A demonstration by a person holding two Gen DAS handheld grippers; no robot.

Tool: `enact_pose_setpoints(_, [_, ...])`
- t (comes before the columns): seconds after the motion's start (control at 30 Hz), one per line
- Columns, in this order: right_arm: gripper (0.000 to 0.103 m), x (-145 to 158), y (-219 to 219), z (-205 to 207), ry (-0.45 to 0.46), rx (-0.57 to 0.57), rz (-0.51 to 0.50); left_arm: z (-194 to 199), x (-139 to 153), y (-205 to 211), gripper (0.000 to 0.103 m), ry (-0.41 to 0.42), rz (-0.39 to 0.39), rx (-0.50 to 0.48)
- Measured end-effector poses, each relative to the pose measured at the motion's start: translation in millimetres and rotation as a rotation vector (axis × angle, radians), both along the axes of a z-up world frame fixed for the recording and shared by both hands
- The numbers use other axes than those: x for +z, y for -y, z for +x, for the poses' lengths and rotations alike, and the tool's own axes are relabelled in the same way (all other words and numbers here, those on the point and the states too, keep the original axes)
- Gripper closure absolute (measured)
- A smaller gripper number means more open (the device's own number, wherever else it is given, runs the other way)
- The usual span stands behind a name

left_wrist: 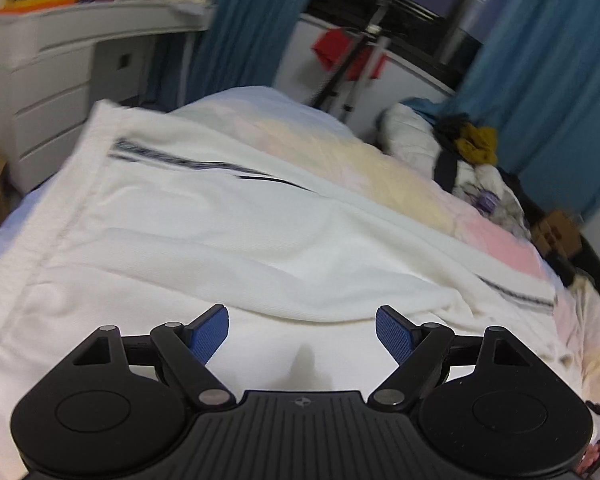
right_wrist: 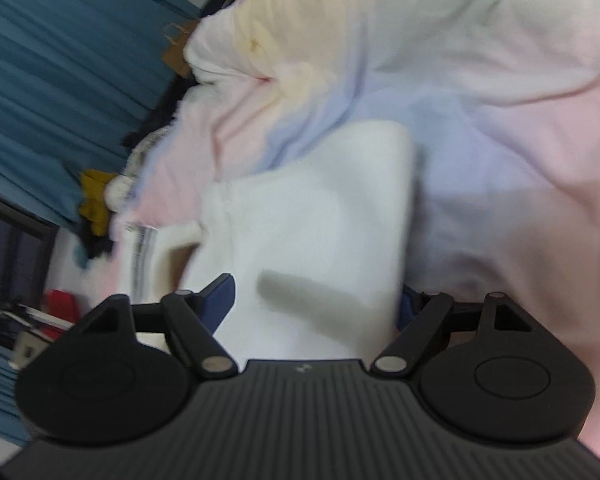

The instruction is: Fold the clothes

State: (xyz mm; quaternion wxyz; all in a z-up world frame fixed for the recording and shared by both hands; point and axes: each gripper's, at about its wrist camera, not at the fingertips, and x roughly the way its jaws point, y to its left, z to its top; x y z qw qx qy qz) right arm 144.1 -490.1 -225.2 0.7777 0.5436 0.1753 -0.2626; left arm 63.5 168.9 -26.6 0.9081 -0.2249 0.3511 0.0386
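Observation:
A white garment (left_wrist: 228,232) with thin dark stripes lies spread across the bed. My left gripper (left_wrist: 302,328) is open just above its near part, blue pads (left_wrist: 210,334) wide apart and empty. In the right wrist view a white fold of the same garment (right_wrist: 312,220) lies between the spread fingers of my right gripper (right_wrist: 316,300). That gripper is open; its right pad (right_wrist: 406,308) is partly hidden behind the cloth edge. The view is blurred.
The bed has a pastel pink, yellow and lilac cover (left_wrist: 400,184), which also shows in the right wrist view (right_wrist: 500,120). A pile of clothes (left_wrist: 476,168) sits at the far right. White drawers (left_wrist: 48,92) stand at the left, blue curtains (left_wrist: 540,80) behind.

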Motion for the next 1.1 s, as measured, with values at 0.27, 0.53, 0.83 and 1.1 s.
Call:
enact_pose_setpoints(0.27, [0.022, 22, 5, 13, 0.113, 0.127, -0.095, -16, 6, -82, 0.020, 0.017, -0.176, 0.247])
enact_pose_setpoints(0.53, [0.078, 2, -1, 28, -0.046, 0.153, -0.101, -42, 13, -126, 0.020, 0.025, -0.212, 0.368])
enact_pose_setpoints(0.83, [0.094, 20, -7, 16, 0.010, 0.115, -0.180, -110, 18, -174, 0.020, -0.043, -0.334, 0.468])
enact_pose_setpoints(1.1, [0.094, 42, -10, 14, 0.051, 0.134, -0.269, -165, -8, -196, 0.020, -0.107, -0.588, 0.480])
